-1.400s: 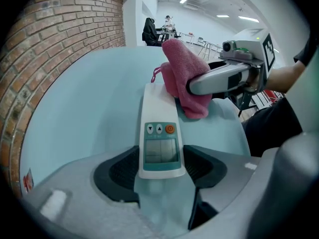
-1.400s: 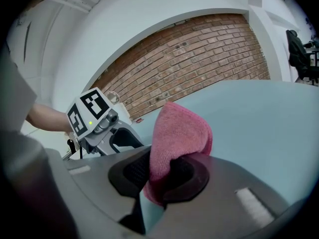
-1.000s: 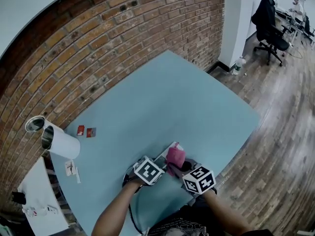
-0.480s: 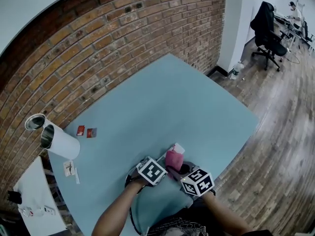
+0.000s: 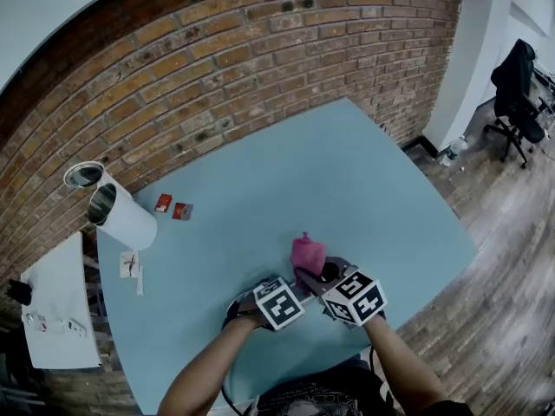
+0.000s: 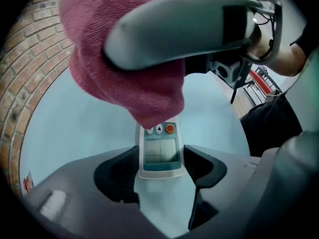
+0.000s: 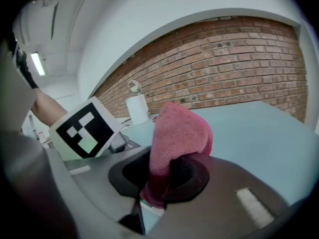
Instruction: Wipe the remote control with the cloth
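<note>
A white remote control [image 6: 159,152] with a small screen and an orange button lies on the blue table [image 5: 347,172], and my left gripper [image 6: 159,164] is shut on its sides. A pink cloth [image 6: 122,78] hangs just above the remote's far end and covers its upper buttons. My right gripper [image 7: 167,176] is shut on that cloth [image 7: 177,131], and one of its grey fingers [image 6: 184,29] lies across the cloth. In the head view both grippers sit close together at the table's near edge, left gripper [image 5: 290,295] and right gripper [image 5: 317,277], with the cloth [image 5: 306,254] bunched upright and the remote mostly hidden.
A white cylinder [image 5: 126,219] and a metal tin [image 5: 84,174] stand at the table's left edge by the brick wall [image 5: 260,50]. Two small red packets [image 5: 172,207] and a paper slip [image 5: 130,264] lie near them. An office chair [image 5: 519,85] stands far right.
My right gripper has lifted the cloth up and away from the remote's surface and rolled. The left gripper has stayed in place on the remote. The head view has shifted.
</note>
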`<state>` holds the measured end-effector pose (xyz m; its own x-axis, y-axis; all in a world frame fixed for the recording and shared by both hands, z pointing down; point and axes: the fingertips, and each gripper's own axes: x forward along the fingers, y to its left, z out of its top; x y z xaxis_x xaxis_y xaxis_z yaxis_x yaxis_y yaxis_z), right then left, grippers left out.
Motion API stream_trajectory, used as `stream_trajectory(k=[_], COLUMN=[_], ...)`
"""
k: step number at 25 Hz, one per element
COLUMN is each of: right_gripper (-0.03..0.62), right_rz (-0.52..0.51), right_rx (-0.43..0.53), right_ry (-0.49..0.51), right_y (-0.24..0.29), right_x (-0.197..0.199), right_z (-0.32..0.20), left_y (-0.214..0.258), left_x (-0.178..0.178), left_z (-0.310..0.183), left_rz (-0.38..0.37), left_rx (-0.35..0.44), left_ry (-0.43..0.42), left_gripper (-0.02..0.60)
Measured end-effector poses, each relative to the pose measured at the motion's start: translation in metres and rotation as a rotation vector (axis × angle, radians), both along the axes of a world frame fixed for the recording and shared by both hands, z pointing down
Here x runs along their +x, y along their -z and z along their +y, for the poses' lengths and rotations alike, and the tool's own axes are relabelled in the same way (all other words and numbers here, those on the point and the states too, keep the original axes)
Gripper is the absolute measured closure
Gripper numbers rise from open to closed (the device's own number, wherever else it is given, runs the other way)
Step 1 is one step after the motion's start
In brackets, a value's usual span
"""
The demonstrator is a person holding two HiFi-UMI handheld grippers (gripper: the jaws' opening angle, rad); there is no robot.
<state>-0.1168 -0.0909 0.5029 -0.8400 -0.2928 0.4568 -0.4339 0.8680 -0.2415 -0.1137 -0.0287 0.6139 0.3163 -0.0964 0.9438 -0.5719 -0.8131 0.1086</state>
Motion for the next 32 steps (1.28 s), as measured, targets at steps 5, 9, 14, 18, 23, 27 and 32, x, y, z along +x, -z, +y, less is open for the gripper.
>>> stream_trajectory(k=[5, 9, 14, 18, 23, 27, 32], right_gripper=[0.528, 0.528, 0.528, 0.528, 0.528, 0.528, 0.528], right_rz=[0.053, 0.067, 0.145, 0.171, 0.161, 0.150, 0.131], right_rx=[0.006, -0.009, -0.005, -0.034, -0.042, -0.036, -0.035], right_ry=[0.185, 0.307, 0.468, 0.548, 0.599, 0.607, 0.589], right_y=[-0.008, -0.017, -0.043, -0.056, -0.058, -0.058, -0.056], right_x=[-0.030, -0.047, -0.058, -0.058, -0.056, -0.046, -0.033], right_z=[-0.011, -0.010, -0.002, 0.003, -0.001, -0.007, -0.020], left_y=[-0.001, 0.000, -0.001, 0.000, -0.002, -0.003, -0.003], left_x=[0.000, 0.001, -0.001, 0.000, -0.003, -0.002, -0.003], left_z=[0.002, 0.001, -0.001, 0.000, 0.000, 0.000, 0.000], left_rz=[0.002, -0.018, -0.047, -0.063, -0.086, -0.103, -0.127], left_rx=[-0.003, -0.010, -0.030, -0.044, -0.066, -0.088, -0.109], left_ry=[0.004, 0.004, 0.015, 0.026, 0.023, 0.020, 0.022], left_gripper=[0.298, 0.298, 0.298, 0.298, 0.298, 0.298, 0.298])
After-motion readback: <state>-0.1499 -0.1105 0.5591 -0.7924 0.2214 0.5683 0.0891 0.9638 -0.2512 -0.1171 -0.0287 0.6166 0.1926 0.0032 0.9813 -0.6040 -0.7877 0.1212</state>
